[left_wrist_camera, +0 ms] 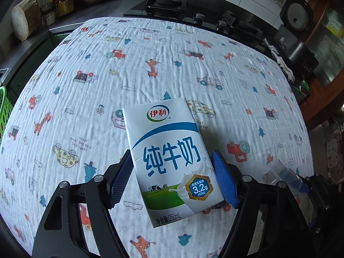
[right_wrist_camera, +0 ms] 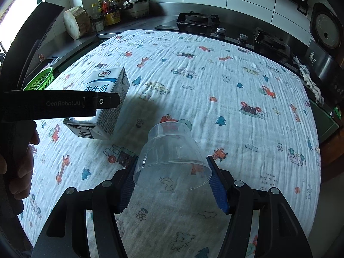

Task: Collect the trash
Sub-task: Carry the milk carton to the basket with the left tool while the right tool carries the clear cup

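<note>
A white and blue milk carton (left_wrist_camera: 169,157) sits between the blue pads of my left gripper (left_wrist_camera: 172,180), which is shut on it; in the right wrist view the carton (right_wrist_camera: 107,99) is lifted above the cloth. My right gripper (right_wrist_camera: 172,178) is shut on a clear plastic cup (right_wrist_camera: 172,150), gripped near its wide rim, mouth toward the camera. The cup also shows in the left wrist view (left_wrist_camera: 283,174) at the right edge. A green basket (right_wrist_camera: 40,79) stands at the table's far left; it also shows in the left wrist view (left_wrist_camera: 4,107).
The table carries a white cloth (left_wrist_camera: 150,64) printed with cars and giraffes. Behind it are a gas stove (right_wrist_camera: 215,25), bottles (right_wrist_camera: 107,10), a pot (right_wrist_camera: 137,6) and a wooden chopping block (right_wrist_camera: 75,21). A rice cooker (right_wrist_camera: 324,32) stands at the right.
</note>
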Action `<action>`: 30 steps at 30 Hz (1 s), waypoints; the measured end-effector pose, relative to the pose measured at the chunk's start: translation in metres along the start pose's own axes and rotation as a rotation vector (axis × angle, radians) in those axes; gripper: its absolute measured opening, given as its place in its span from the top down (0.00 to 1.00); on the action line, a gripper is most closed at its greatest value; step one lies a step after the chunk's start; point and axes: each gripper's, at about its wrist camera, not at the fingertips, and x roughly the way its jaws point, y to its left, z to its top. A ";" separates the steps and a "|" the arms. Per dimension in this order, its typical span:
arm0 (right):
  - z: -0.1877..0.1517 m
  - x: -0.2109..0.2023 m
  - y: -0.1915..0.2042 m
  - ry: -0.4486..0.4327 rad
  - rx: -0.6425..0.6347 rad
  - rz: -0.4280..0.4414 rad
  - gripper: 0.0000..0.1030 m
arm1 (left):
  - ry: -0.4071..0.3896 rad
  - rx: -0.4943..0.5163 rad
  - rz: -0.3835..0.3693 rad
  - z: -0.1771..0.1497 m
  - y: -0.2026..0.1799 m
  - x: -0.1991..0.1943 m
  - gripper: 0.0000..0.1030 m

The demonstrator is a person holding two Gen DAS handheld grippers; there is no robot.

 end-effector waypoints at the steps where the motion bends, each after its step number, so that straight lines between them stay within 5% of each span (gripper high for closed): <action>1: 0.001 -0.001 0.001 -0.002 -0.002 0.001 0.42 | -0.010 0.005 0.001 0.000 0.002 -0.004 0.30; 16: 0.025 -0.010 0.054 -0.048 -0.041 0.054 0.42 | -0.157 0.027 0.061 -0.005 0.073 -0.070 0.30; 30: 0.069 0.005 0.153 -0.067 -0.129 0.154 0.42 | -0.245 -0.081 0.206 -0.001 0.211 -0.123 0.30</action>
